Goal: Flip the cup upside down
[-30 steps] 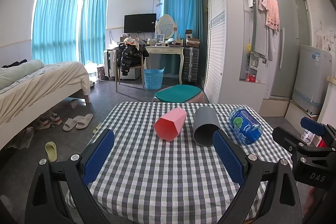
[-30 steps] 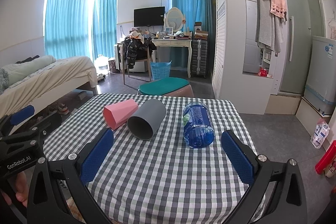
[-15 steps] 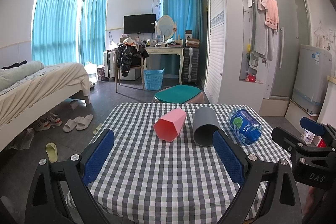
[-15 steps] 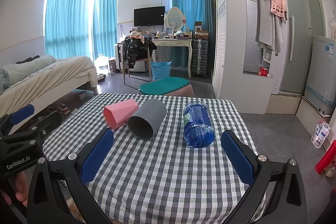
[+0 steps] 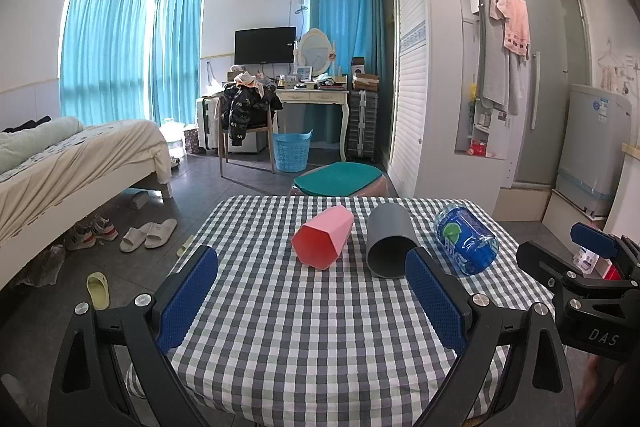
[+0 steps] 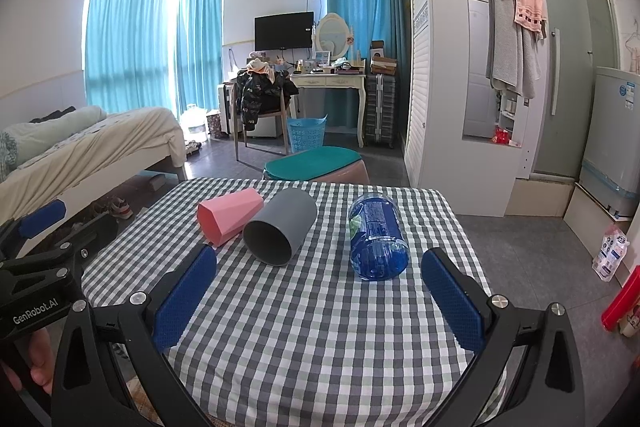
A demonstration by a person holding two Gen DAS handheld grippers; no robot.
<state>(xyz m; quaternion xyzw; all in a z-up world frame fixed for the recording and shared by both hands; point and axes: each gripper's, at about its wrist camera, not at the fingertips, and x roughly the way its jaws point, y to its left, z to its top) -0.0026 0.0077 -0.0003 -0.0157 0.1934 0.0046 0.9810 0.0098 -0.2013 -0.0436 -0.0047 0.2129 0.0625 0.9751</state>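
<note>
Three containers lie on their sides on a small table covered in a grey and white checked tablecloth (image 5: 304, 331), all toward its far edge. Nearest the far left corner is a pink faceted cup (image 5: 323, 239), its open mouth turned toward the near edge. Just beside it, possibly touching, lies a grey round cup (image 5: 389, 241), its mouth also facing the near edge. Set apart, toward the far right corner, is a blue plastic water bottle (image 6: 377, 234), its base facing the near edge.

Both handheld grippers hover over the near edge, short of everything. The left gripper (image 5: 312, 291) has its blue-padded fingers spread wide, holding nothing, and looks toward the pink and grey cups. The right gripper (image 6: 320, 287) is likewise wide and empty, facing the grey cup and the bottle. Part of a hand (image 6: 28, 363) shows on the left gripper's handle.

Neither cup stands mouth-down, so the flip appears not yet begun. Because the cups lie tipped with mouths toward the grippers, wide jaws would suit closing across a cup's body, then turning it rim-down. Which cup is meant cannot be told.
</note>
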